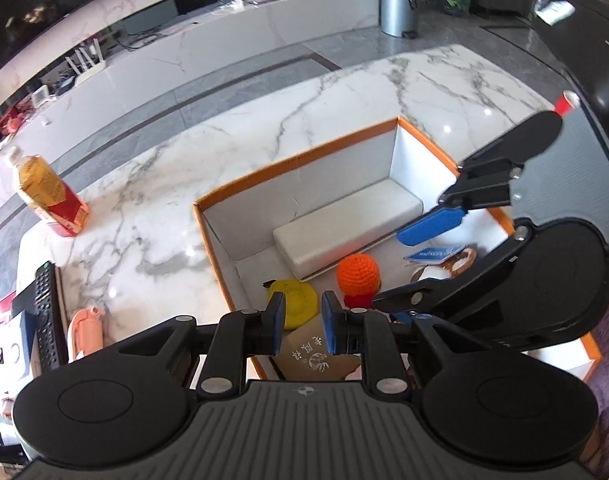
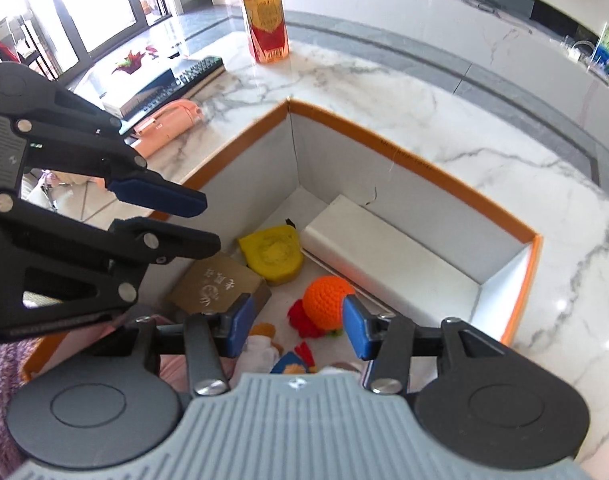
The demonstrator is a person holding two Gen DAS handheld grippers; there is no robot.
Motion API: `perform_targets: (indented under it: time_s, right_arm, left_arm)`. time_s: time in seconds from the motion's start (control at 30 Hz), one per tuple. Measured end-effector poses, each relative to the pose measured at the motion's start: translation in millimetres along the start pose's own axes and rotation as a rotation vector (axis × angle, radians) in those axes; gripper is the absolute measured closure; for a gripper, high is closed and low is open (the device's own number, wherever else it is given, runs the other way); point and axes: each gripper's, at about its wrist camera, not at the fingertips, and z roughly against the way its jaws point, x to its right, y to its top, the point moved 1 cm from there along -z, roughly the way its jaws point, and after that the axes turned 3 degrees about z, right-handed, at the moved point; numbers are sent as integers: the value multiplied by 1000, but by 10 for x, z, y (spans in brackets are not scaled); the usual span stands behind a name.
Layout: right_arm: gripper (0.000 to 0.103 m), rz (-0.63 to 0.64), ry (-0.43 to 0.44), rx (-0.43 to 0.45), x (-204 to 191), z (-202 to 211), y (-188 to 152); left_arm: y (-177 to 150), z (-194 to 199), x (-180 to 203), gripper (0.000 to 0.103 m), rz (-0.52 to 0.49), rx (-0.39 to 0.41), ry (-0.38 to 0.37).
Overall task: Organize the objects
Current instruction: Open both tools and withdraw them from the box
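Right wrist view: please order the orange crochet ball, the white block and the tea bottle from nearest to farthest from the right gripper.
1. Orange crochet ball, in the box, just ahead of the right gripper.
2. White block, along the box's far wall.
3. Tea bottle, on the table beyond the box.

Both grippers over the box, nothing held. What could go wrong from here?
1. The left gripper and right gripper hang close together over the orange-rimmed box; moving at once, they could collide.
2. The crocheted orange doll, yellow toy and brown packet lie crowded together, so a grab may catch a neighbour.
3. The tea bottle stands upright on the table; a careless sweep might topple it.
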Motion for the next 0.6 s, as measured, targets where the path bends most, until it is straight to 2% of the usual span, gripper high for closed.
perform_targets:
  time_s: [0.17, 0.33, 0.47, 0.6]
  right_arm:
    - [49, -49, -27, 99, -89, 444, -134]
    - [45, -109, -42, 205, -234, 924, -438]
    - [41, -136, -102, 276, -371, 1193, -685]
    - [39, -174, -125, 330, -465, 1430, -965]
  left_arm:
    - [-139, 376, 61, 75, 99, 82, 16]
    - [-395, 751, 239, 71, 158, 188, 38]
    - [-573, 903, 378, 60, 226, 253, 44]
    - [-725, 981, 511, 53, 275, 300, 72]
